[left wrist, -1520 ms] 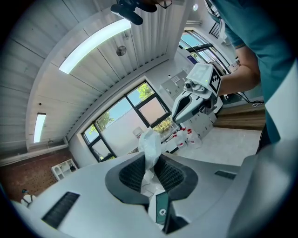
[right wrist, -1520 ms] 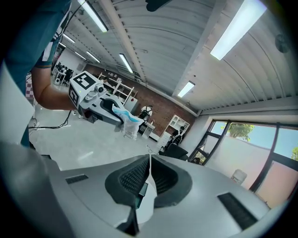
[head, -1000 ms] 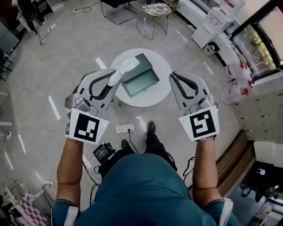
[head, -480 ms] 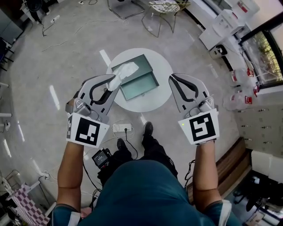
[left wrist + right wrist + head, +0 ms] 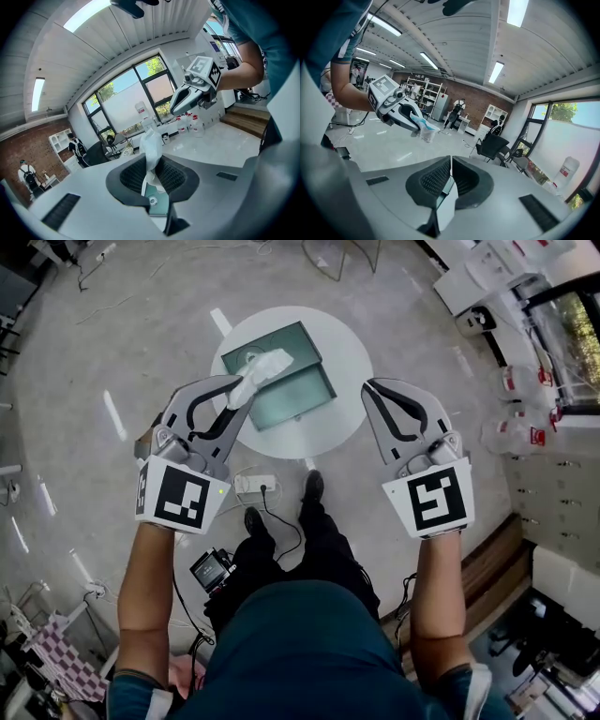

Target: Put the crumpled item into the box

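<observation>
A glossy pale grey floor (image 5: 84, 381) spreads under a round white bench (image 5: 352, 362), and a white power strip (image 5: 251, 486) lies on the floor nearby. Tall dark-framed windows (image 5: 140, 91) line one side and a brick wall (image 5: 476, 105) another. Strip lights (image 5: 496, 71) run along the ribbed white ceiling (image 5: 454, 37).

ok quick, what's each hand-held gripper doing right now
Left hand-held gripper: closed, holding the crumpled tissue.
Right hand-held gripper: closed, holding nothing.
</observation>
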The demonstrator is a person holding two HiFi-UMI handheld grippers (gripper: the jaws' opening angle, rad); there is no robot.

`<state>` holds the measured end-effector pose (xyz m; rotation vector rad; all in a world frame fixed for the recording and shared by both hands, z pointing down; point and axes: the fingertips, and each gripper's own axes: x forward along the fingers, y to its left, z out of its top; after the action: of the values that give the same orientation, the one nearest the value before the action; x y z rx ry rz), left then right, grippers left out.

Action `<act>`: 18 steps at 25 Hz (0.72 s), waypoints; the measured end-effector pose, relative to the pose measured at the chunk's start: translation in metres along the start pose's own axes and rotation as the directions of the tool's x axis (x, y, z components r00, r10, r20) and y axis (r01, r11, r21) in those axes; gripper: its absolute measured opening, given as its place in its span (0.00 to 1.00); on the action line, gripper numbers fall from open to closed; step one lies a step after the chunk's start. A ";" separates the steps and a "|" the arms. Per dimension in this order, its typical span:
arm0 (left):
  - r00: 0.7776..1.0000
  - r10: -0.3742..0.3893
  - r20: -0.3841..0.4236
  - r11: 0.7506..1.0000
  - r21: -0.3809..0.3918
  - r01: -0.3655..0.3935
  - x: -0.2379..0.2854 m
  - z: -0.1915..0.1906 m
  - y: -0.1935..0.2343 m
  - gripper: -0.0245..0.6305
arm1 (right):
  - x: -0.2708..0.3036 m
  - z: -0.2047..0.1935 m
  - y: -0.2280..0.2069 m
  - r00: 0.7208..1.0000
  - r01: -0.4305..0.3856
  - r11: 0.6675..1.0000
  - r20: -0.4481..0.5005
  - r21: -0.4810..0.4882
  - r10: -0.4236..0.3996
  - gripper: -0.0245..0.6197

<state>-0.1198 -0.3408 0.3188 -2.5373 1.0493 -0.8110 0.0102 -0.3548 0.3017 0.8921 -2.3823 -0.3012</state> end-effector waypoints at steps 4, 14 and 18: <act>0.999 -0.023 -0.029 0.999 -0.030 0.022 0.033 -0.024 -0.010 0.15 | 0.016 -0.031 -0.004 1.000 -0.015 1.000 -0.016 0.024 0.016 0.10; 0.996 -0.059 -0.072 0.996 -0.076 0.054 0.105 -0.069 -0.031 0.15 | 0.046 -0.102 -0.013 0.997 -0.043 0.997 -0.056 0.065 0.047 0.10; 0.993 -0.070 -0.091 0.994 -0.087 0.062 0.128 -0.088 -0.039 0.15 | 0.057 -0.126 -0.015 0.996 -0.046 0.995 -0.067 0.086 0.052 0.10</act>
<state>-0.0755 -0.4084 0.4570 -2.6396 1.0533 -0.9317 0.0568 -0.4052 0.4223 0.8663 -2.3640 -0.1489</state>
